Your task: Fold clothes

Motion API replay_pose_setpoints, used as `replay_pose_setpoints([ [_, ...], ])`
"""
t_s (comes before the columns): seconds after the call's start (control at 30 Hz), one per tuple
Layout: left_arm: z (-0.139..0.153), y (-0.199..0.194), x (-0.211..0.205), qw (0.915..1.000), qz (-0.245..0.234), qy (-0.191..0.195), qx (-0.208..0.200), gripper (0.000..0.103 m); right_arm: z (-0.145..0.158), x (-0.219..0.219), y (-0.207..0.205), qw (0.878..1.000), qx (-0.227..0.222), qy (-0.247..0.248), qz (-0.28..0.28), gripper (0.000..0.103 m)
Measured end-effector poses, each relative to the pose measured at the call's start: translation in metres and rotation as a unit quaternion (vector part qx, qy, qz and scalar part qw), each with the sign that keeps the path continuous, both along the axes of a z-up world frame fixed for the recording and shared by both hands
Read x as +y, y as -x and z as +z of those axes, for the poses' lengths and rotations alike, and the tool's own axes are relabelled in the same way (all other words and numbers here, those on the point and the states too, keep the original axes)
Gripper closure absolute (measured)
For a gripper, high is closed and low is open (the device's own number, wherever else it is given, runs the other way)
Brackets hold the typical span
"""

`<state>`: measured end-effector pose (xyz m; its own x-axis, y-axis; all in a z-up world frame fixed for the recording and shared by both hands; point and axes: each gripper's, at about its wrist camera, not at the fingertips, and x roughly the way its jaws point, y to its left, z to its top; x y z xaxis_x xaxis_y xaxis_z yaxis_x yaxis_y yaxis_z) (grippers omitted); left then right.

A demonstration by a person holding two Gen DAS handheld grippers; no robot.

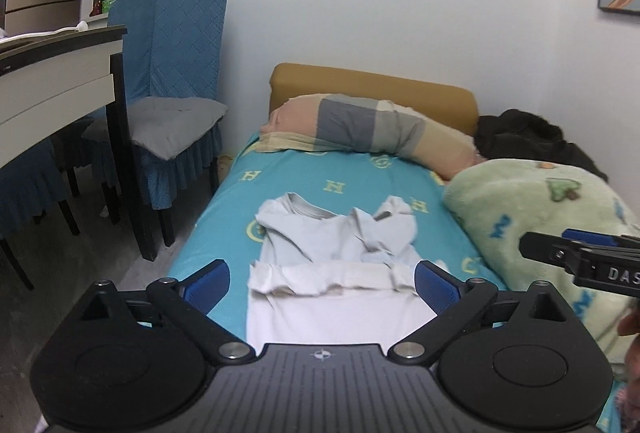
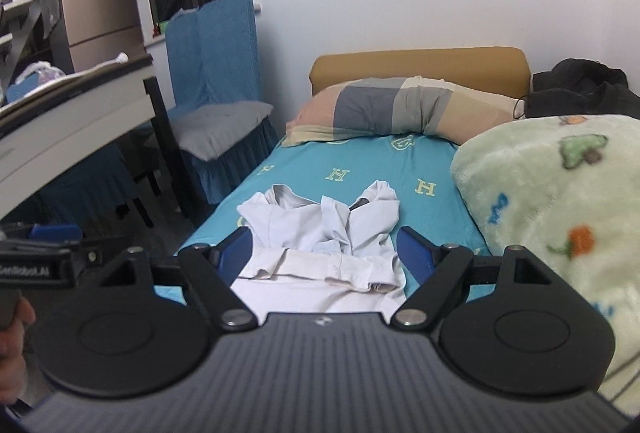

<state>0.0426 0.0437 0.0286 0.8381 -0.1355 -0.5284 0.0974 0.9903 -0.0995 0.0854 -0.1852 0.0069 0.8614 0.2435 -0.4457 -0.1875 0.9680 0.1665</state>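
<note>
Fluffy green blanket (image 2: 560, 201) bulges in on your R, just beside the shirt (image 2: 320, 233); pillow (image 2: 400, 113) sits beyond, chair (image 1: 176, 105) off L. Shirt's pale, thin, rumpled, mid-bed on the smooth teal sheet (image 1: 320, 173). Your left gripper (image 1: 322, 283) & right gripper (image 2: 324, 251): both wide open, holding nothing.

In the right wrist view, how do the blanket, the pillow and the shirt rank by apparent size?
1. Blanket, clearly largest, though it is nearest the camera.
2. Pillow and shirt look alike; the right gripper hides part of the shirt, so I leave them unranked.
</note>
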Motion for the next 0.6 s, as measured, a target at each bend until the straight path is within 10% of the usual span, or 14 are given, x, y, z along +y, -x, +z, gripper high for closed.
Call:
replay_pose_setpoints([
  [0.6,-0.016,0.057,-0.001,0.9989,0.037,0.022,-0.02,0.001,-0.055,0.003,0.063,1.0,-0.016,-0.014,0.009,0.022],
])
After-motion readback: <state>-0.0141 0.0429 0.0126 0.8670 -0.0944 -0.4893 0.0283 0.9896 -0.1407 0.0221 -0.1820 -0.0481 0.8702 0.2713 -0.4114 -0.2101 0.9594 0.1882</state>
